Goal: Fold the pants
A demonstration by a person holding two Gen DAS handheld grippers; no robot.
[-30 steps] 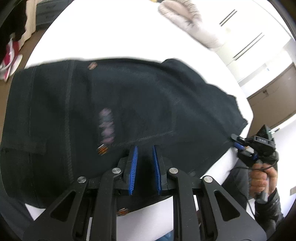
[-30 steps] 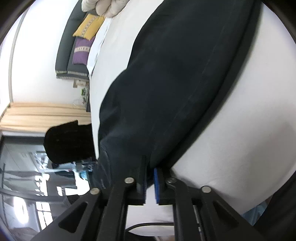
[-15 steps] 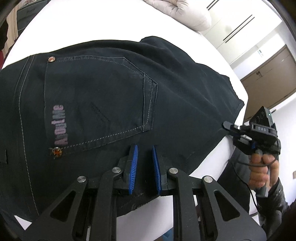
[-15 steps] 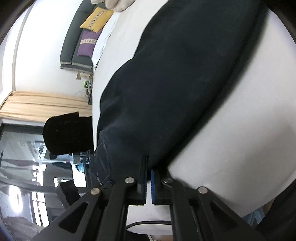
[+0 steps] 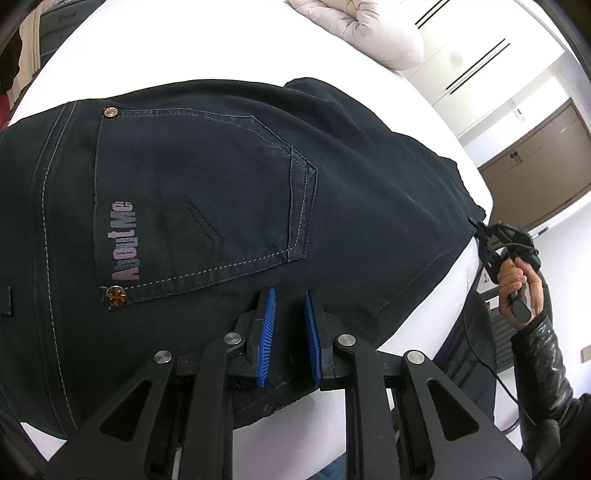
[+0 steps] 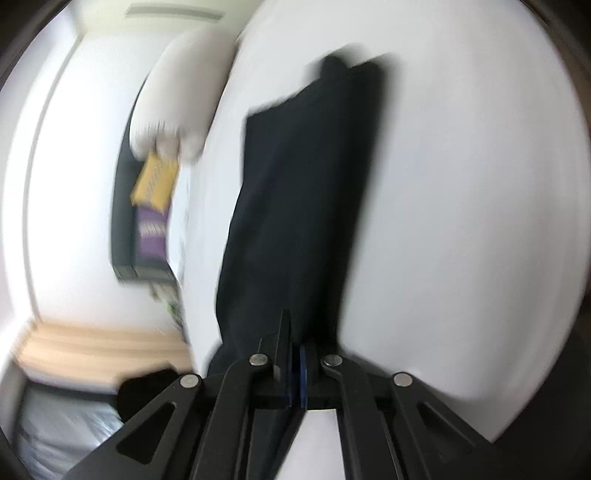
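On my left wrist camera, a strip of dark clothing and something red show at the far left edge, beyond the white bed sheet [image 5: 155, 55] that fills the top of the view. The dark navy denim pants [image 5: 229, 192] lie flat on that sheet, seat side up, and take up most of the frame. I can read the back pocket [image 5: 199, 199] with pale stitching, the pinkish lettering "About Me" [image 5: 123, 242] running up its left side, and two copper-coloured rivets, one at the upper corner [image 5: 110, 112] and one at the lower corner [image 5: 116, 294]. My left gripper [image 5: 289, 334] sits low in the middle, over the near edge of the pants. Its blue ribbed pads [image 5: 266, 332] stand a narrow gap apart with dark fabric showing between them; I cannot tell whether they pinch any cloth. Up top, a pale quilted duvet [image 5: 373, 33] is bunched on the bed.

At the right edge of that view, the pants' hem reaches the bed's corner, where my right gripper [image 5: 480, 227] meets the cloth, carried by a hand [image 5: 517, 280] in a shiny black sleeve [image 5: 546, 354].

The right wrist view is motion-blurred. At left I make out a dark sofa with a yellow cushion [image 6: 153, 184] and a purple one [image 6: 149, 240]. In the middle the pants [image 6: 295, 206] run away from the camera as a long dark band across the white sheet [image 6: 461, 221]. My right gripper [image 6: 295, 363] has just been closing; its jaws are pressed together at the near end of the fabric, and the cloth seems caught between them.
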